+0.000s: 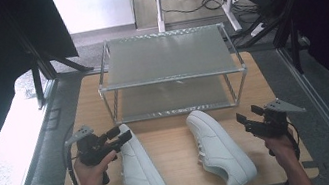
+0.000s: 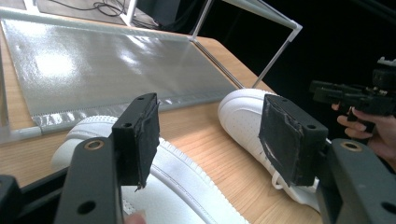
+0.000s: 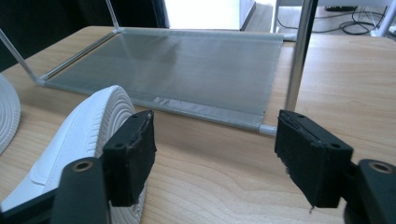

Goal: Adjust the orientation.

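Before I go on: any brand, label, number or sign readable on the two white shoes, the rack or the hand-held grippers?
None: no text reads in any view.
Left white shoe: plain, no logo legible.
Right white shoe: plain, perforated toe, no mark legible.
Two-tier rack: bare mesh shelves and metal frame, no label.
Left hand-held gripper and right hand-held gripper: black jaws open, no marking.

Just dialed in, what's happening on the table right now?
A person holds a black two-jaw gripper in each hand over a wooden table. Two white low-top sneakers lie in front of a two-tier metal shoe rack, toes toward it, neither on a shelf yet. The left gripper hovers with jaws open by the left sneaker; the right gripper, also open, sits beside the right sneaker. Nothing is gripped.
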`<state>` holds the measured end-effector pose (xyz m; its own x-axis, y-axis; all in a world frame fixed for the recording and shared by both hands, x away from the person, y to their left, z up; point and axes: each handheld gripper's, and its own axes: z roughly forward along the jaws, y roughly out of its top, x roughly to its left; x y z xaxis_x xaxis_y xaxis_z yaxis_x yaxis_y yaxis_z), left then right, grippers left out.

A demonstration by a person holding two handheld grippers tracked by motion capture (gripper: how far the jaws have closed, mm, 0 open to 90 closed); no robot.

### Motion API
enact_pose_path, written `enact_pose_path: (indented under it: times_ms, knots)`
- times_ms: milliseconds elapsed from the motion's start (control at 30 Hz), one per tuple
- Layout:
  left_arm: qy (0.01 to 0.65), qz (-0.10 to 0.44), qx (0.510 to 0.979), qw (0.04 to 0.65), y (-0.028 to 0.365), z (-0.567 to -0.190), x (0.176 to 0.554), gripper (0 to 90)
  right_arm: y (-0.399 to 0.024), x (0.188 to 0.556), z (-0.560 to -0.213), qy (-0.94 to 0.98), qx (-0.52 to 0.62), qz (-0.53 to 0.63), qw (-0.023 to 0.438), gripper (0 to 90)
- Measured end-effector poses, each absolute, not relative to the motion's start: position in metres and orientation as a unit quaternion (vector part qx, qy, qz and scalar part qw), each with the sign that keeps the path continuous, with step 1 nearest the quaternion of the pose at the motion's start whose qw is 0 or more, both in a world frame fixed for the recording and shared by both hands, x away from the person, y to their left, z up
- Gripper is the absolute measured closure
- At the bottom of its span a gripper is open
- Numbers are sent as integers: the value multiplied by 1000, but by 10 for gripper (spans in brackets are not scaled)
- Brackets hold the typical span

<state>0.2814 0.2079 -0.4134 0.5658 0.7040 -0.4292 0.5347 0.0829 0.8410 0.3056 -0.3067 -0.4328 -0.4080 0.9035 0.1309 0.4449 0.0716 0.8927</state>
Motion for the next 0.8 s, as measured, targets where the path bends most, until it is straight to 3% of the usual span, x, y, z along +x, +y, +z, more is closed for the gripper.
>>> enact_pose_path:
  times_ms: [300,367,433,533,633,800]
  knots:
    - [456,79,680,569,209,-417,276,395,-314,305,-441,682,505,468,247,309]
    - [457,81,682,565,209,-417,275,484,-315,306,-443,678,510,468,246,310]
    - [452,75,694,555,210,-418,273,631,-317,306,-446,675,518,463,247,313]
    - [454,79,702,542,211,-417,271,755,-317,307,-450,679,520,456,247,314]
    - [467,83,710,521,217,-418,269,828,-318,306,-453,682,521,451,247,315]
    - [492,77,710,499,232,-426,264,863,-322,307,-457,679,532,442,246,315]
